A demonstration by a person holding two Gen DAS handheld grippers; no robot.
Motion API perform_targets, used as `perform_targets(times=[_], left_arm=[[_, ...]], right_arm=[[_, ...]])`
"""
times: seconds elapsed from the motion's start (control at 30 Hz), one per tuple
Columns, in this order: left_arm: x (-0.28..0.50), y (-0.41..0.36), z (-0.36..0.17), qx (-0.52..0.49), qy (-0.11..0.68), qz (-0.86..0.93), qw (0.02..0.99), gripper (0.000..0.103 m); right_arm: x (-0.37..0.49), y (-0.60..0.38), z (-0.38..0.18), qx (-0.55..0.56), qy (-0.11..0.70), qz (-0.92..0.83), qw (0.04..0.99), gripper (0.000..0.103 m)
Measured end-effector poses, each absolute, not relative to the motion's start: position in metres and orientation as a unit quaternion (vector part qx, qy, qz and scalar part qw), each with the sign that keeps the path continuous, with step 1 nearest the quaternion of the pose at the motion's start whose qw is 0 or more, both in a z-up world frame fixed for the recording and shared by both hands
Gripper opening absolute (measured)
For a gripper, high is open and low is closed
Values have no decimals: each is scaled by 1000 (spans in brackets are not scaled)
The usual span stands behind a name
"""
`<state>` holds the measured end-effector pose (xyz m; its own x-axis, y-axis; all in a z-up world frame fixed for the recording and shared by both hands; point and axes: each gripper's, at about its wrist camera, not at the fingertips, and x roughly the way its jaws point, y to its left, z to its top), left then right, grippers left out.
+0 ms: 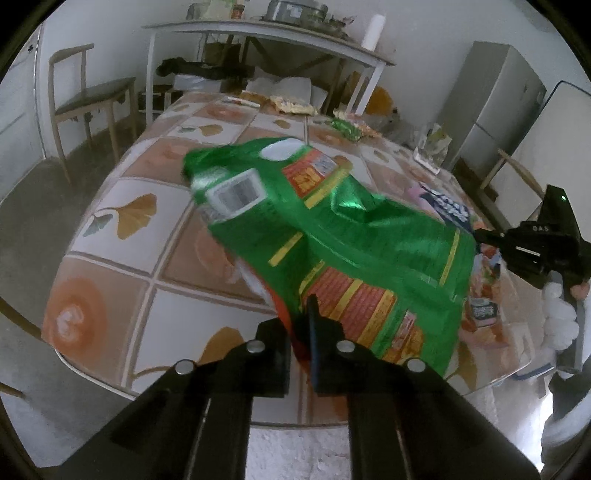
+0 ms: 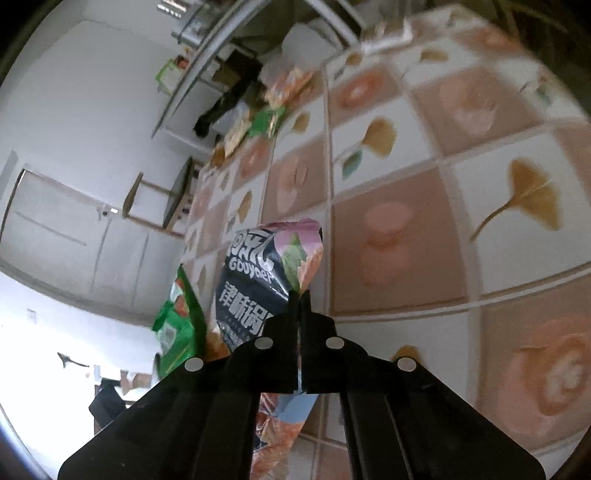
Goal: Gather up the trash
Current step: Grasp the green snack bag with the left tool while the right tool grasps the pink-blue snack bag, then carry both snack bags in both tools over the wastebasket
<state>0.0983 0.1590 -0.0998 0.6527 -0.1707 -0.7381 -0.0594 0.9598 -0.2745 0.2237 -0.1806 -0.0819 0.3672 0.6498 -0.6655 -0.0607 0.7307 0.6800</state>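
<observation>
A large crumpled green snack bag hangs over the tiled tablecloth, and my left gripper is shut on its lower edge. The same green bag shows at the lower left of the right wrist view. Just right of it, a pink and black snack bag is pinched at its edge by my right gripper, which is shut on it. In the left wrist view that right gripper reaches in from the right edge, and the pink and black bag is partly hidden behind the green one.
The table carries more wrappers at its far end: yellow ones, a green one and a clear bag. A wooden chair stands at left, a grey fridge at right and a white bench behind.
</observation>
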Motion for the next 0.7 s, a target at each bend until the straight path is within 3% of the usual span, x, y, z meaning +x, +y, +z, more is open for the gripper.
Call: perform_targets(times=[0.33,0.7], left_arm=[[95,172,-76,-195,371,-62,906,1],[95,149,-14,-214,305,-133,918,0]], right_arm=[[193,-258,-33,321,430,174,826,0],[142,-332,12,373,330,152,854,0]])
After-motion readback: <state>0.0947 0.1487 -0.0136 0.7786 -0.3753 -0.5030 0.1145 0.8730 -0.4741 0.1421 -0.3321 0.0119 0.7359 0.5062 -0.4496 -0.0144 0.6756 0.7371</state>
